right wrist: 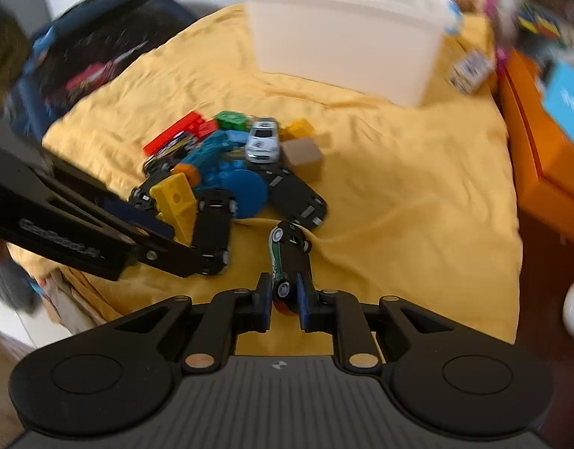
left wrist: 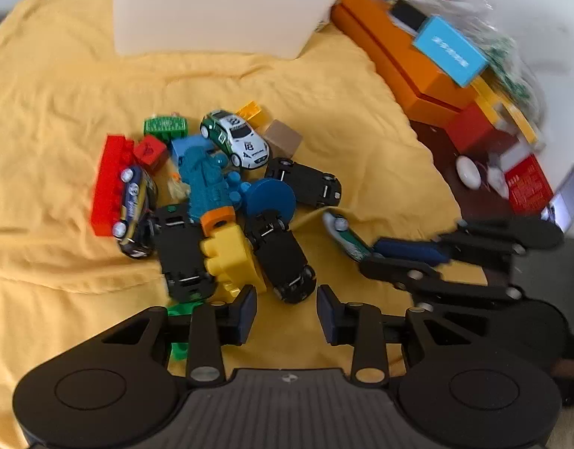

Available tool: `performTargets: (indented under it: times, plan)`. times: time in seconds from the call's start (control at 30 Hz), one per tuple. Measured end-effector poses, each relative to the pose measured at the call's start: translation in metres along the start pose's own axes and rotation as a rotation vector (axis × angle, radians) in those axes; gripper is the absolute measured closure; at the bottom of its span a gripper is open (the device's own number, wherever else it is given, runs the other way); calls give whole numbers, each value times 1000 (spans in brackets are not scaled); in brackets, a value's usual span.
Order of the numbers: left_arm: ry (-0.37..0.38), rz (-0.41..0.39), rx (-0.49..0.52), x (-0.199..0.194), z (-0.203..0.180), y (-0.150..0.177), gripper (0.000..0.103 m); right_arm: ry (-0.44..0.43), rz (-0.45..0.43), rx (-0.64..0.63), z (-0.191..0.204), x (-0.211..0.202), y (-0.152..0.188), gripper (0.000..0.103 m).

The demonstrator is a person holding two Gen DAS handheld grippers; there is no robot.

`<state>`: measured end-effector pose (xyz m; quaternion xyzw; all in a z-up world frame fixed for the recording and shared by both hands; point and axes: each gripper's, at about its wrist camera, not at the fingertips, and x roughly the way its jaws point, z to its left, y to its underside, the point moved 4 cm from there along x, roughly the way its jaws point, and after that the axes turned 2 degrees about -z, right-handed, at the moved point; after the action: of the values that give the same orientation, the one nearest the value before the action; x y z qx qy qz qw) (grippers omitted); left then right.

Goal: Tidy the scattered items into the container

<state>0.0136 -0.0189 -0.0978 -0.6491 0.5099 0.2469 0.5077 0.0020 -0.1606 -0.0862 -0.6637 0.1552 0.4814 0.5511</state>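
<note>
A pile of toys lies on the yellow cloth (left wrist: 62,112): a white and green race car (left wrist: 234,138), a red brick (left wrist: 109,183), a yellow brick (left wrist: 231,258), a teal toy (left wrist: 206,183), a blue disc (left wrist: 270,196) and several upturned black cars (left wrist: 305,183). The white container (left wrist: 219,7) stands at the back. My left gripper (left wrist: 287,312) is open and empty, just before the pile. My right gripper (right wrist: 284,295) is shut on a green and white toy car (right wrist: 287,254), also seen in the left wrist view (left wrist: 345,235).
An orange box (left wrist: 399,60) with a blue card (left wrist: 449,50) lies along the right edge of the cloth. Dark table with small white items (left wrist: 468,172) sits right of it. A dark printed bag (right wrist: 85,60) lies at the left. A tan cube (left wrist: 283,138) sits by the pile.
</note>
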Motion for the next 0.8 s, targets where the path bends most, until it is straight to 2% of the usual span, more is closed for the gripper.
performTargets:
  times: [0.1,0.17,0.3,0.33,0.4,0.5,0.57,0.63,0.7,0.8]
  plan:
    - [11,11,-66,11,1,-1,64,-84,-4,117,-15,-6,2,87]
    - [12,1,-112,17,4,-2,64,-105,0,157,-23,-7,5,87]
    - [1,-39,-121,21,3,-9,70,-142,14,222,-36,-7,11,87]
    - [-22,-38,-91,19,-1,-10,70,-141,15,226,-38,-8,12,87]
    - [-111,-42,30,10,-13,-10,70,-144,7,224,-41,-11,13,87]
    - [-290,-57,307,-7,-38,-5,70,-176,-5,223,-45,-11,12,87]
    - [-398,-52,462,-7,-49,-1,70,-242,0,252,-47,-8,11,87]
    - [-407,-31,507,0,-54,2,70,-308,14,268,-47,-2,12,87]
    - [-372,-4,498,8,-59,6,70,-291,37,282,-50,4,15,87]
    - [-385,-16,548,11,-76,16,68,-251,10,314,-62,0,18,86]
